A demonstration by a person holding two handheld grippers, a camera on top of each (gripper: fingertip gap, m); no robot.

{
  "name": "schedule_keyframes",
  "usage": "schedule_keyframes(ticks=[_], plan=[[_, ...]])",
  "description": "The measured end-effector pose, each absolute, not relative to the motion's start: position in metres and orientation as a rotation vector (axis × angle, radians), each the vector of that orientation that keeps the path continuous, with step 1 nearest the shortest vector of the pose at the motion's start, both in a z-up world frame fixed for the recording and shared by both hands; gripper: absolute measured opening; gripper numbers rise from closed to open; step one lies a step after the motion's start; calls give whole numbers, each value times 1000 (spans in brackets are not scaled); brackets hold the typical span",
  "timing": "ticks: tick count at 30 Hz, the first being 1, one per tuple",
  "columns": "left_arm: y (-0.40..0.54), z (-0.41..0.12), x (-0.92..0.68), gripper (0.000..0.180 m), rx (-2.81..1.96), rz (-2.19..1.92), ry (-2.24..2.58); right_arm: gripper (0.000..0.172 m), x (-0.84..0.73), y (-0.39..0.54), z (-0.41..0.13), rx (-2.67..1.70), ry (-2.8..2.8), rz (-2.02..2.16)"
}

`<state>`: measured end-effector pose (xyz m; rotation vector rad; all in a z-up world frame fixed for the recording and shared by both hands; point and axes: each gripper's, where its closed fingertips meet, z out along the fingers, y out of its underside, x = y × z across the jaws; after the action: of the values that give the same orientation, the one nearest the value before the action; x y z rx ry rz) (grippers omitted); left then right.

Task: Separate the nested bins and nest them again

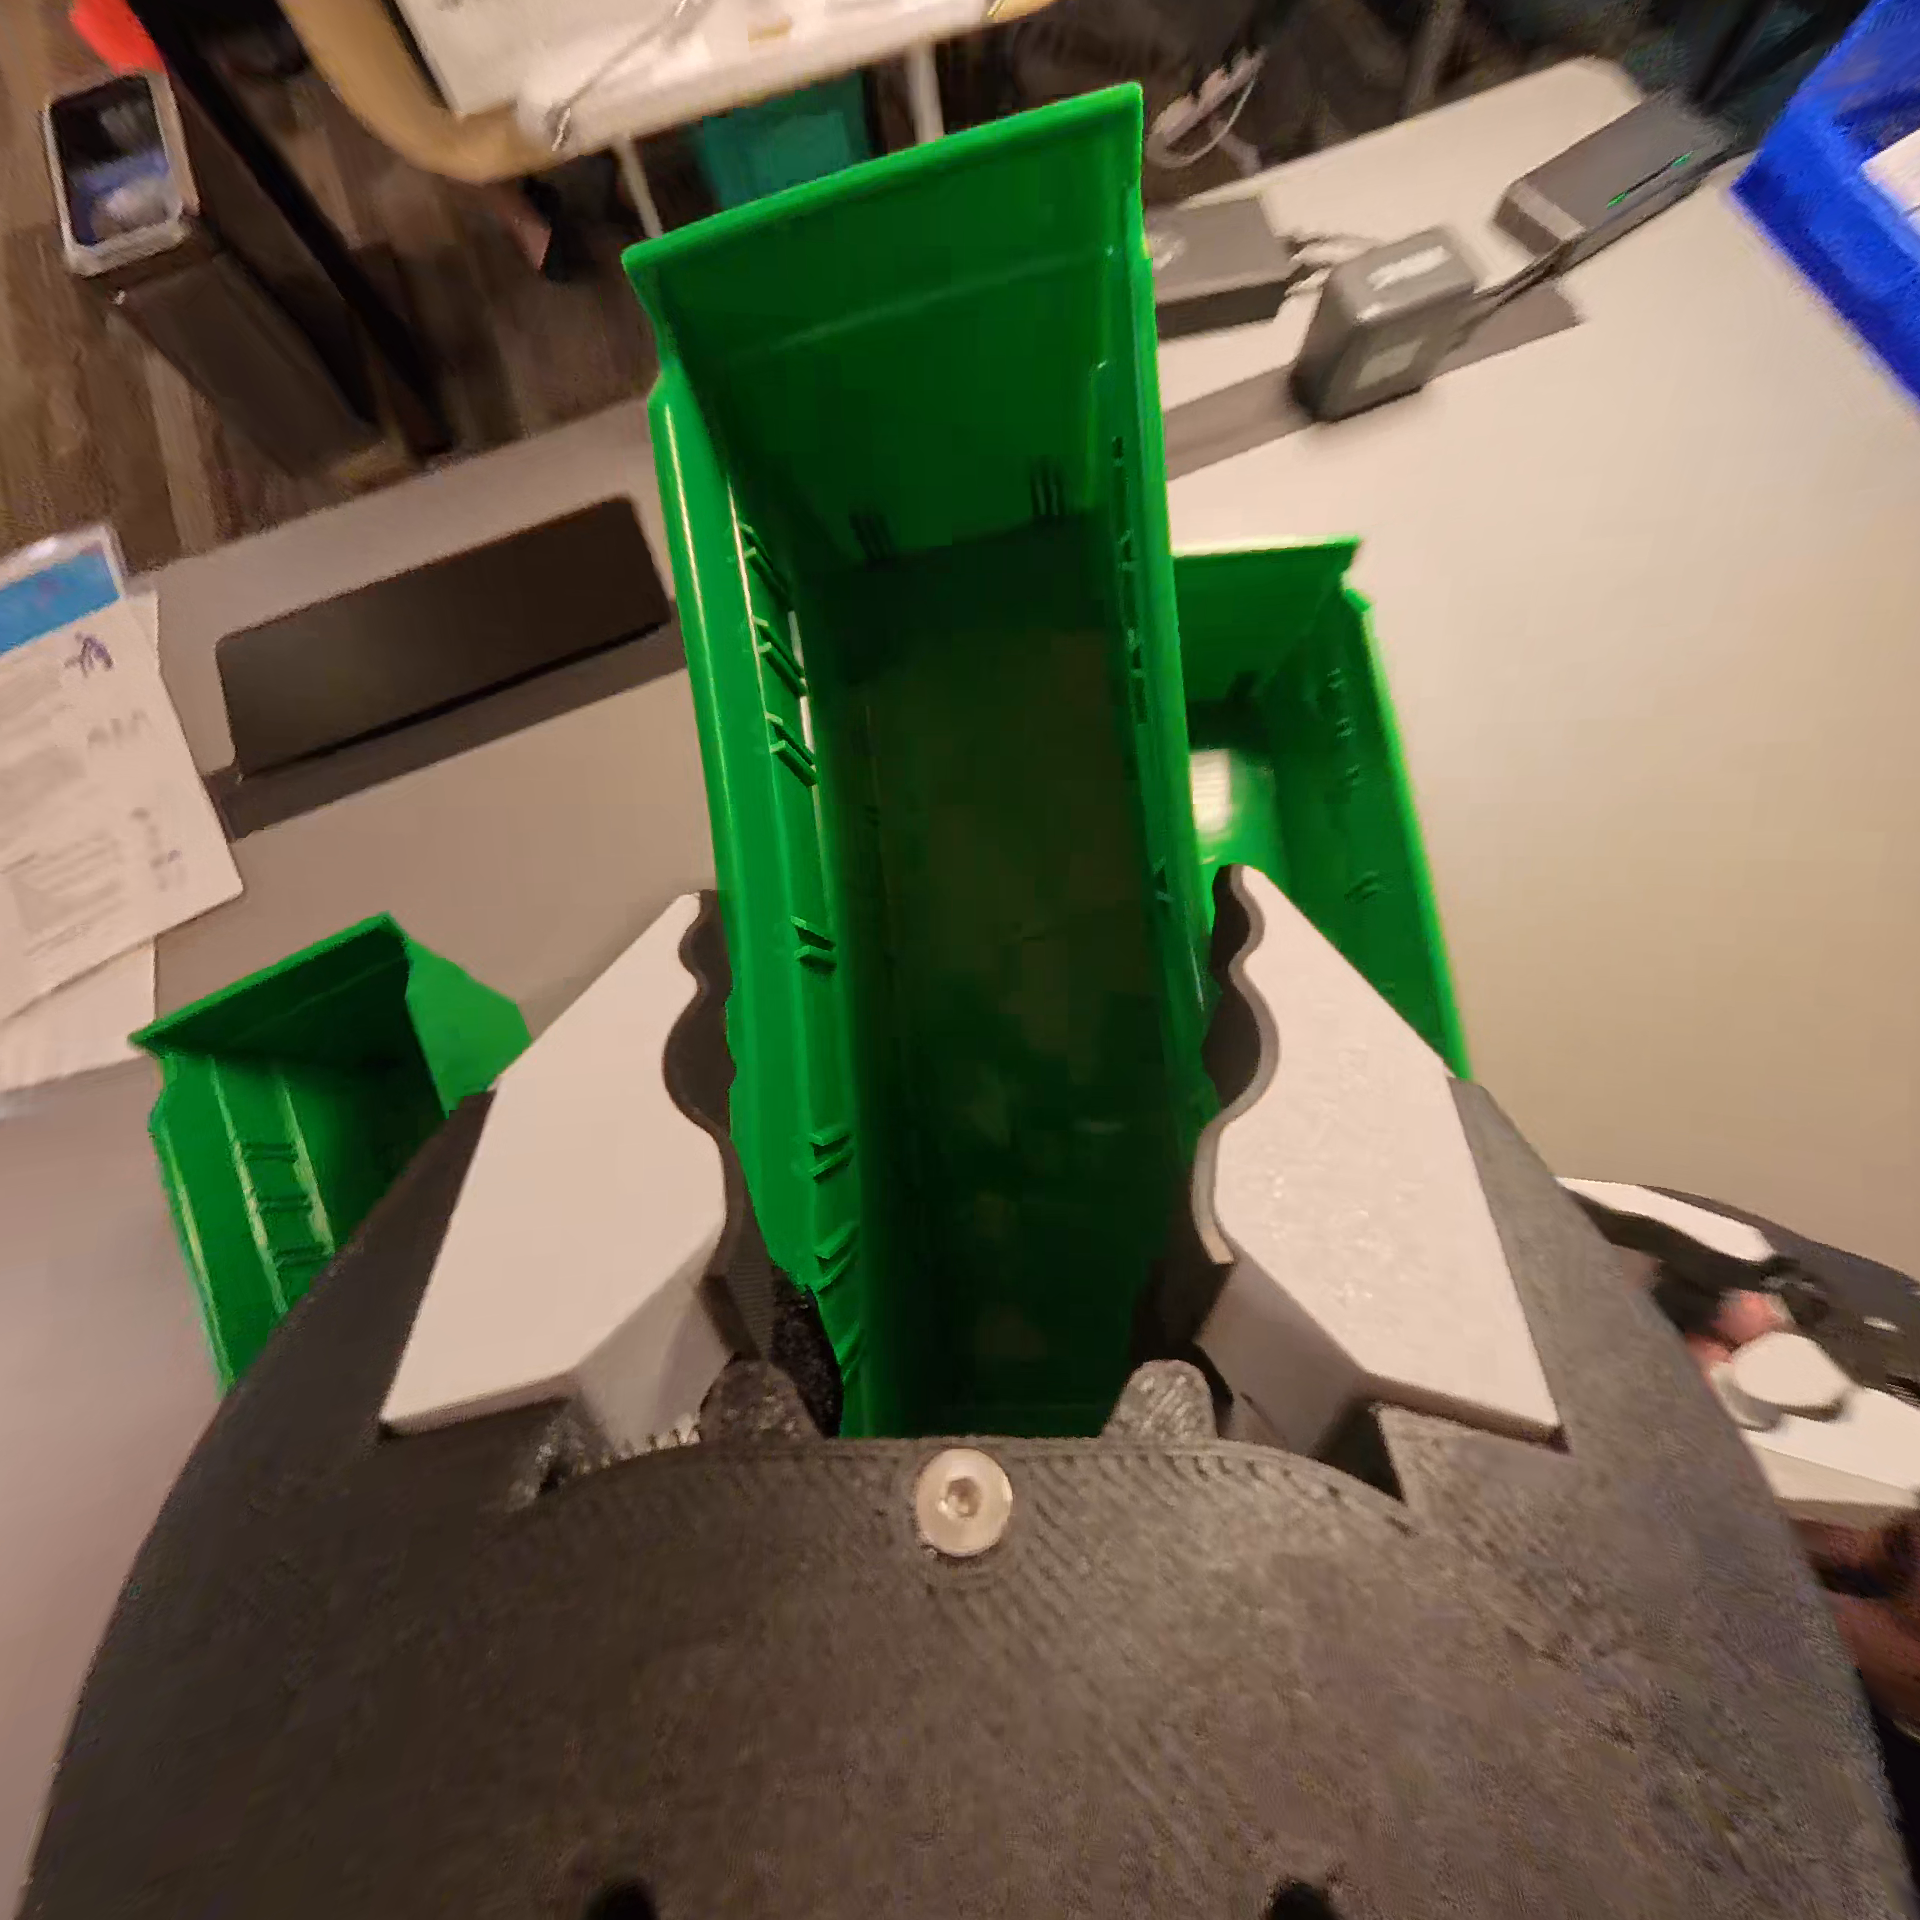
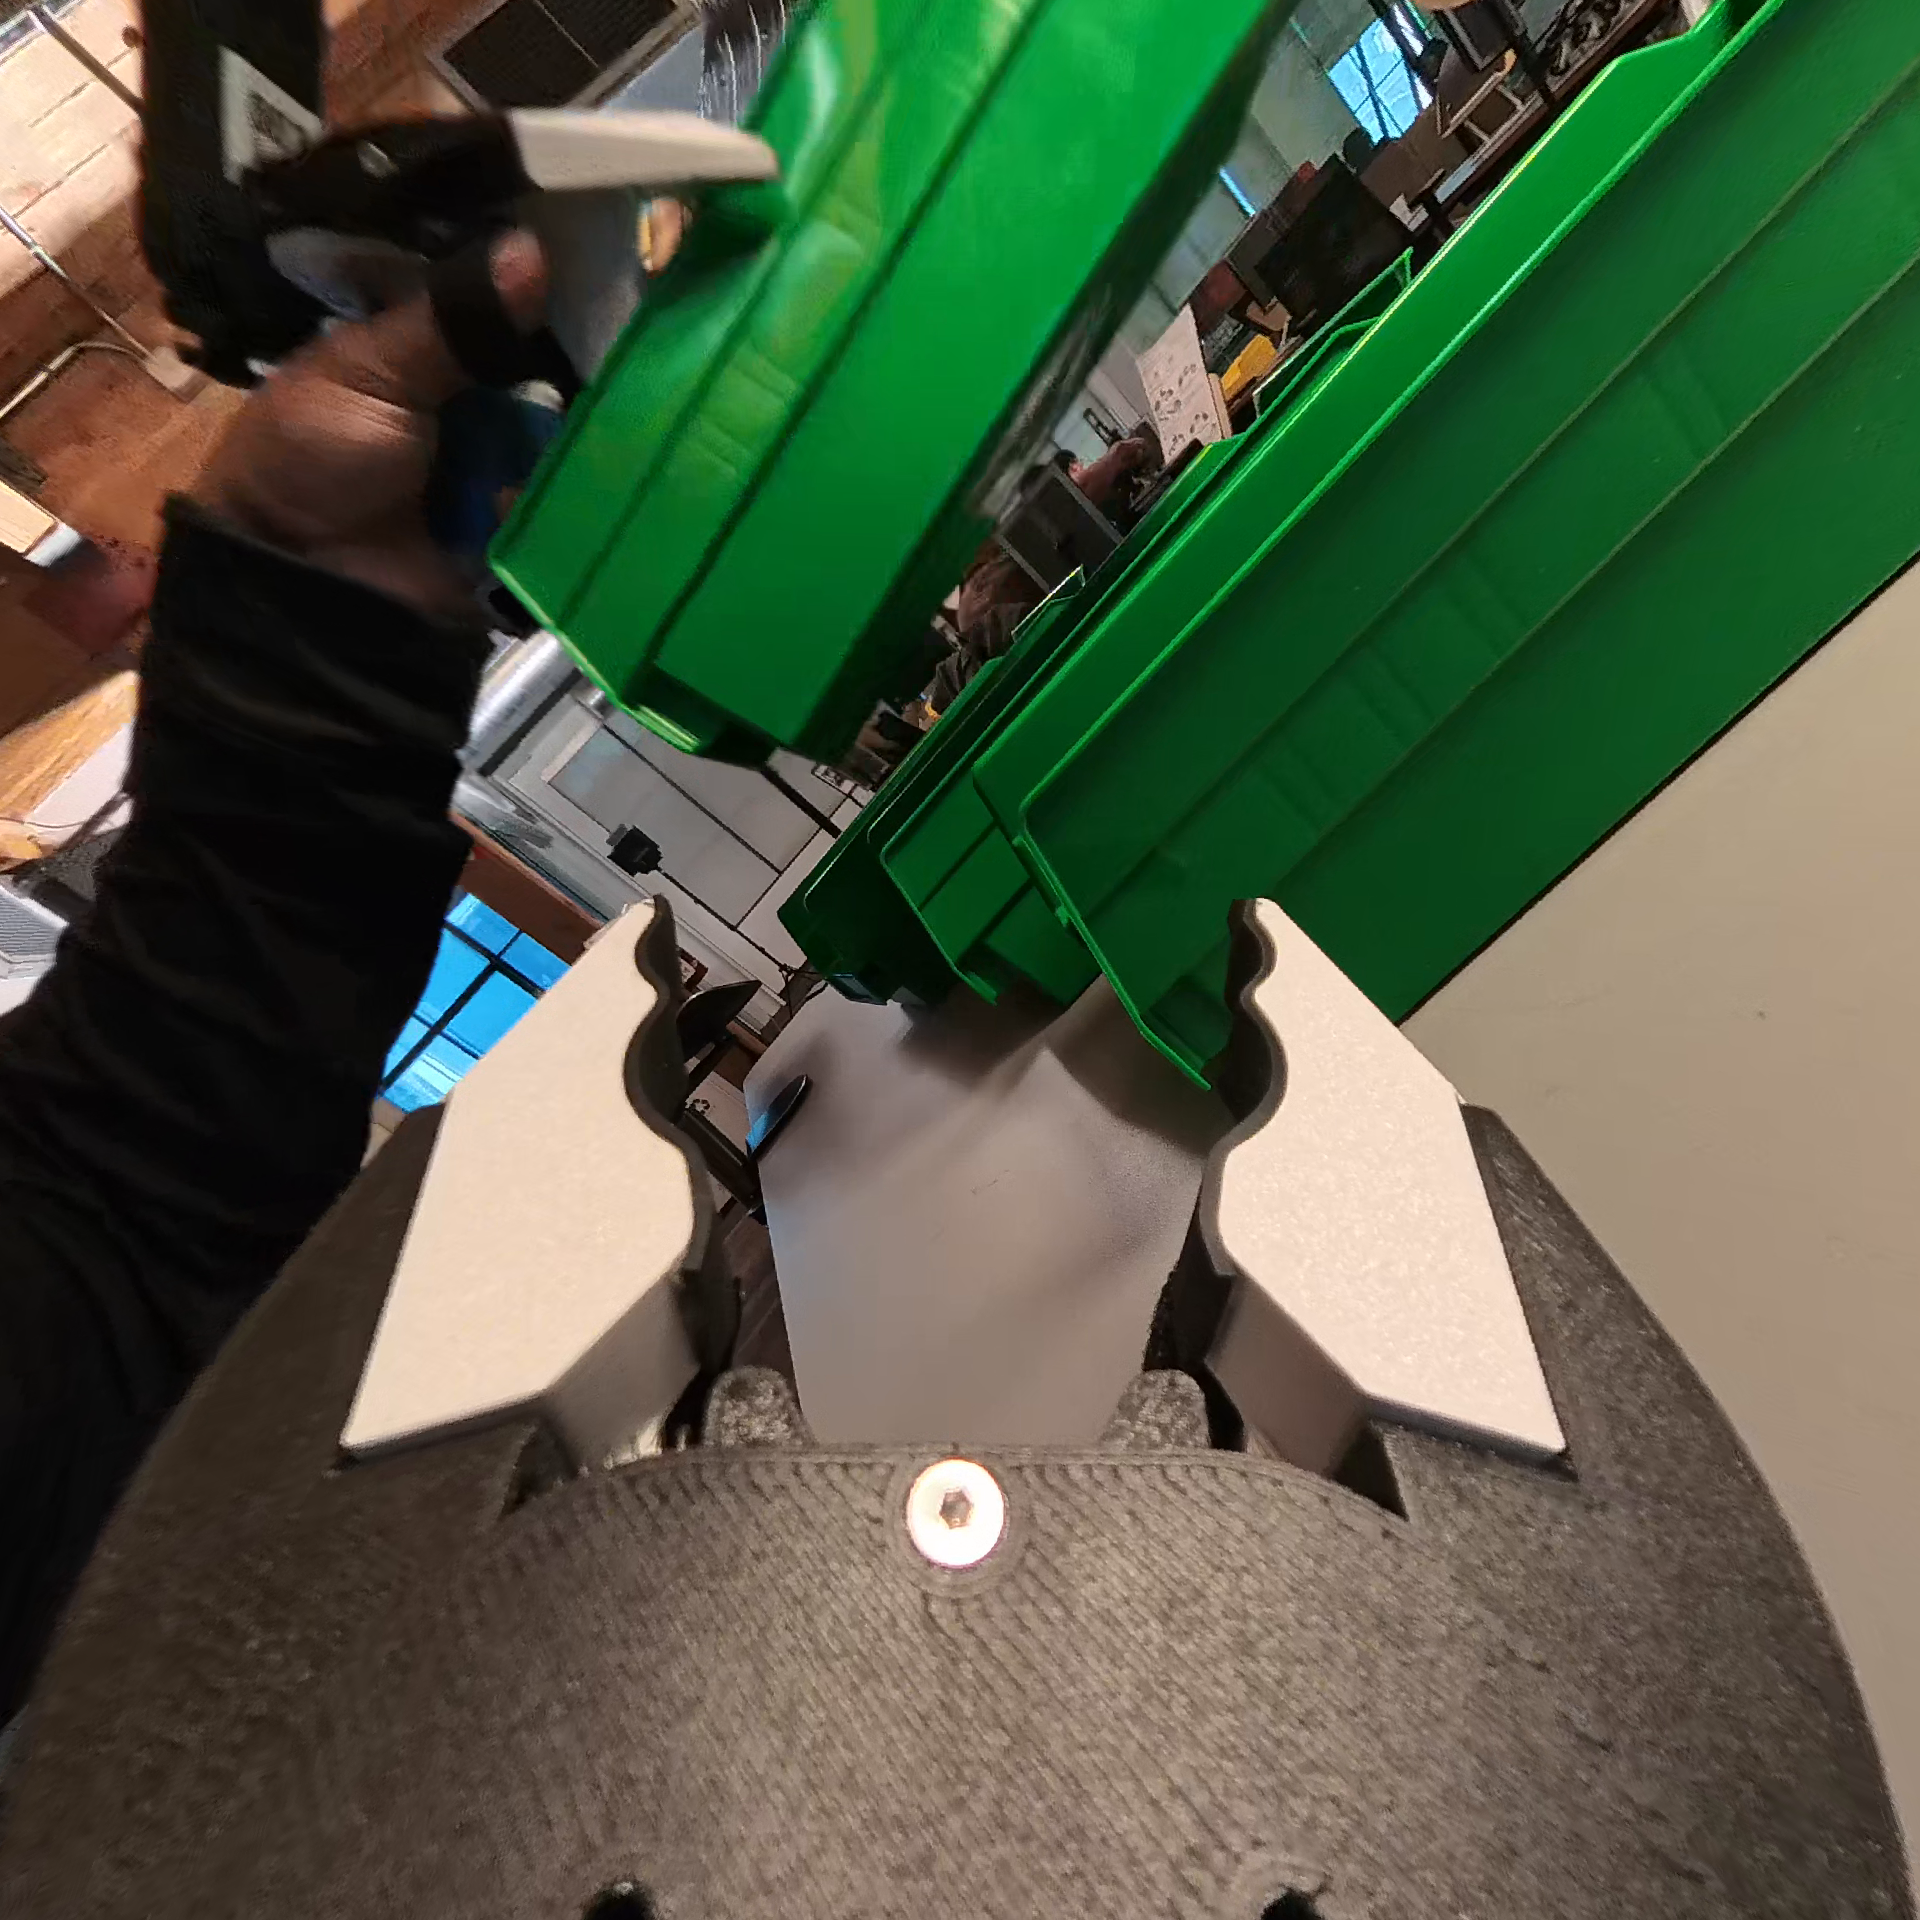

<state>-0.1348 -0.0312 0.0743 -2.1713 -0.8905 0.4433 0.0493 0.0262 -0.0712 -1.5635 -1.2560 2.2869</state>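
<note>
Four green bins show in all. One green bin point(image 1: 966, 831) is up off the table point(image 1: 1558, 727), held lengthwise between the two fingers of the left gripper point(image 1: 966, 997), whose dark pads press on its two long walls; its open top faces the camera. In the right wrist view the same bin point(image 2: 831, 364) hangs in the air above the others, with the left gripper point(image 2: 582, 156) at its end, a person's hand point(image 2: 343, 416) and a black sleeve point(image 2: 260, 831) behind it.

Three bins rest on the table. In the left wrist view only two of them show: one point(image 1: 1340, 748) just right of the held bin, one point(image 1: 301, 1122) near the table's near left edge. In the right wrist view the three lie side by side: the nearest bin point(image 2: 1455, 727), a second bin point(image 2: 966, 894) and a third bin point(image 2: 831, 935) behind it.

The right gripper point(image 2: 956, 997) stands wide, holding nothing; the nearest bin's corner sits just beside its right finger point(image 2: 1340, 1122).

Elsewhere on the table are two black boxes point(image 1: 1392, 322), a dark tray point(image 1: 436, 644), some papers point(image 1: 94, 790) and a blue crate point(image 1: 1839, 187).
</note>
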Motion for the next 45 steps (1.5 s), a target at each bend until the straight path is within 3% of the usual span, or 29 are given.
schedule_keyframes(ticks=[5,12,16,22,25,29,38,42,45], plan=[[36,108,-81,93,-2112,261,-737,105,50,25,-70,-1546,-1267,2284],[141,111,-26,95,-2070,26,-592,103,62,22,-64,-1469,-1298,2290],[184,83,-16,96,-2077,-49,-598,102,92,24,-68,-1477,-1341,2226],[218,-8,-13,97,-2241,66,-610,95,146,38,-104,-1567,-1297,2055],[222,-49,-8,99,-2316,107,-617,82,158,41,-112,-1591,-1260,2075],[223,-78,4,106,-2311,87,-656,85,161,47,-112,-1581,-1316,1943],[212,-36,59,128,-2079,-109,-472,85,167,65,-107,-1587,-1347,1726],[141,-8,82,123,-1859,-146,-325,84,175,101,-109,-1598,-1322,1487],[71,-14,88,106,-1684,-140,-289,87,172,128,-105,-1615,-1302,1372]])
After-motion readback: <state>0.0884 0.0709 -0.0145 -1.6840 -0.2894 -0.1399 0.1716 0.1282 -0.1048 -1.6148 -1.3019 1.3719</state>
